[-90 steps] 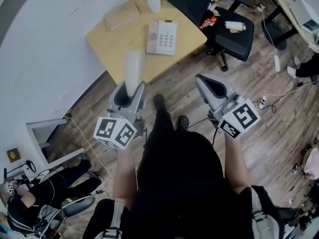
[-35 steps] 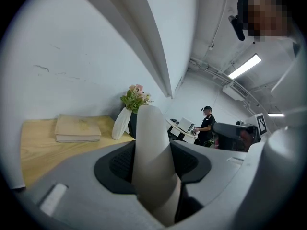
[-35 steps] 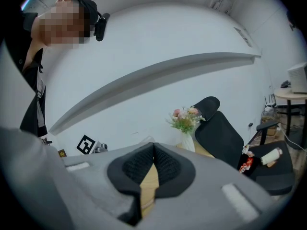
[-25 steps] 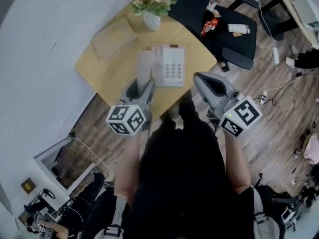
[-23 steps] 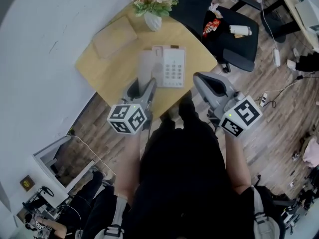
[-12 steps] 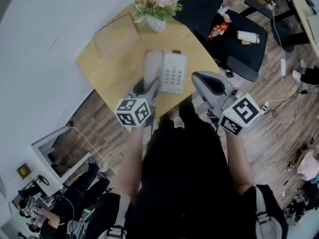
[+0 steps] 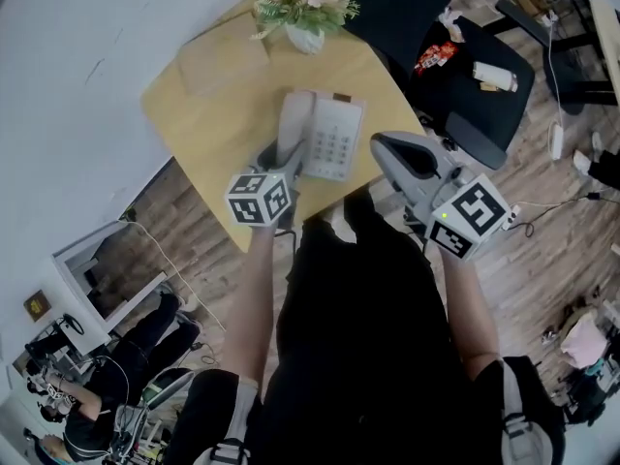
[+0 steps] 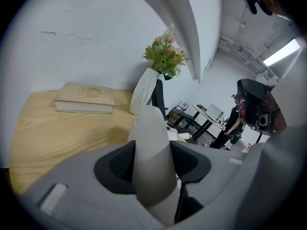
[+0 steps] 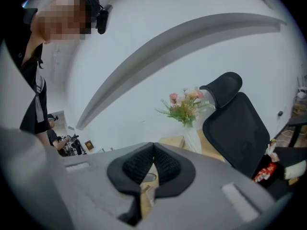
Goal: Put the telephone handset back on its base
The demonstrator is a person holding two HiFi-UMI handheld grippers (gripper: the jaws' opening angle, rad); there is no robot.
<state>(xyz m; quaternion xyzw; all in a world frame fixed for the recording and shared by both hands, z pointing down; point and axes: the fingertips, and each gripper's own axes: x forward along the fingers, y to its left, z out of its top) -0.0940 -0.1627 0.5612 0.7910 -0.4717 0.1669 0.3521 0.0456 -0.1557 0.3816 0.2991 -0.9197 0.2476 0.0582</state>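
A light grey telephone handset (image 7: 294, 124) stands on end between the jaws of my left gripper (image 7: 281, 155), which is shut on it. In the head view the handset hangs over the left side of the white telephone base (image 7: 336, 138) on the yellow table (image 7: 208, 124); I cannot tell whether they touch. The left gripper view shows the handset (image 8: 151, 147) clamped between the dark pads, hiding most of the base. My right gripper (image 7: 392, 149) hovers at the table's near right edge, shut and holding nothing (image 9: 152, 160).
A white vase of flowers (image 7: 305, 3) stands at the table's far edge, seen also in the left gripper view as the vase (image 8: 145, 91). A tan book (image 8: 85, 98) lies at the far left. A black office chair (image 7: 475, 76) stands right of the table.
The person has stepped up to the table. My left gripper carried the handset forward from over the floor to the base's left side. The right gripper stayed shut and moved along.
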